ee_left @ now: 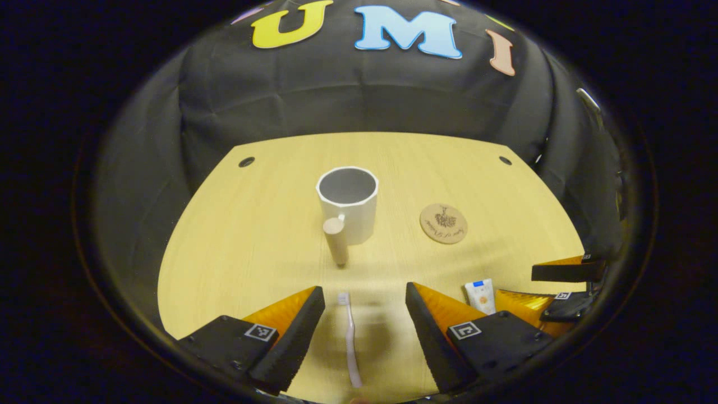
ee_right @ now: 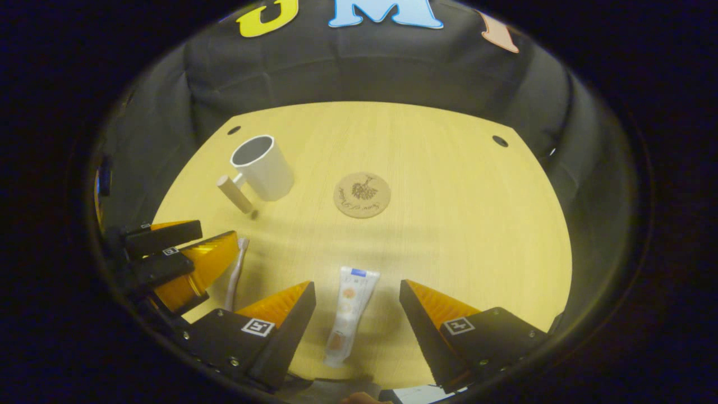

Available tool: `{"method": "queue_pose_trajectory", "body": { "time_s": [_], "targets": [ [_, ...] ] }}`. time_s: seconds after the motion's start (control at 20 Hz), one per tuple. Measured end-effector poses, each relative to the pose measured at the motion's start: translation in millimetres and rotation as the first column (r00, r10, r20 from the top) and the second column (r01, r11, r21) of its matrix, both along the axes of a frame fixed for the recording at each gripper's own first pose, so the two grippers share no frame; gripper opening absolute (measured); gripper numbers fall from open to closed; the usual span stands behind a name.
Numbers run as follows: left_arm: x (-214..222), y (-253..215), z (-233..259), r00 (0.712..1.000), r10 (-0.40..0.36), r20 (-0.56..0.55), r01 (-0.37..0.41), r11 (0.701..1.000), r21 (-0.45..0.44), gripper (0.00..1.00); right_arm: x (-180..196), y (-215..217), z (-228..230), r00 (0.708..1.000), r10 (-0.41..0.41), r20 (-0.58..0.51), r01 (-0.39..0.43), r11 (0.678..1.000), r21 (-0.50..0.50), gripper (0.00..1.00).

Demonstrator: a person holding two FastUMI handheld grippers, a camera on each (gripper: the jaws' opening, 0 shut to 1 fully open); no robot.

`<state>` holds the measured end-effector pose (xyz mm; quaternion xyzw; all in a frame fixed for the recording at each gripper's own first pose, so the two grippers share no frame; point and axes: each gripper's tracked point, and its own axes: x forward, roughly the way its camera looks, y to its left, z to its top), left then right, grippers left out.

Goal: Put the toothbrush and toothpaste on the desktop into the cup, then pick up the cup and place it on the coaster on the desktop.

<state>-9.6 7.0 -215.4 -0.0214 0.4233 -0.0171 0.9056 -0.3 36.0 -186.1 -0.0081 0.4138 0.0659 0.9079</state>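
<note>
Both my grippers gape wide, holding nothing: left gripper [ee_left: 364,314] straddles the toothbrush [ee_left: 351,342], right gripper [ee_right: 357,306] the toothpaste [ee_right: 348,314], both nearer me than the cup [ee_left: 349,203]; coaster [ee_left: 443,223] just beside it. Next: lower, then pinch

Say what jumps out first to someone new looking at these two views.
Each gripper straddles its target with fingers spread: the left gripper over the toothbrush, the right gripper over the toothpaste, both lying flat on the desktop. Beyond them the white cup stands upright and empty, its handle toward the camera in the left gripper view, with the round coaster bare to its right.
</note>
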Motion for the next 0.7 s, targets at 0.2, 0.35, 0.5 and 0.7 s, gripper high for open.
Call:
{"method": "queue_pose_trajectory", "body": {
  "time_s": [0.2, 0.35, 0.5, 0.7],
  "targets": [
    [-13.9, -0.8, -28.8, 0.99, -0.014, -0.138, 0.011, 1.0, -0.023, 0.96, -2.8, 3.5, -18.4, 0.996, 0.002, -0.091, -0.002, 1.0, 0.002, 0.93],
    [-24.6, 1.9, -48.2, 0.973, -0.011, -0.231, 0.003, 0.999, -0.033, 1.0, -5.5, 6.5, -25.8, 0.989, -0.002, -0.149, 0.005, 1.0, 0.021, 0.93],
    [-39.3, 2.7, -58.8, 0.943, -0.023, -0.332, 0.014, 0.999, -0.03, 0.92, -6.1, 4.9, -36.9, 0.979, -0.022, -0.2, 0.028, 0.999, 0.023, 0.94],
    [-55.3, -0.1, -67.5, 0.911, -0.043, -0.411, 0.031, 0.999, -0.037, 0.98, -15.4, 7.4, -49.1, 0.958, -0.036, -0.283, 0.053, 0.997, 0.052, 0.94]
  ]
}}
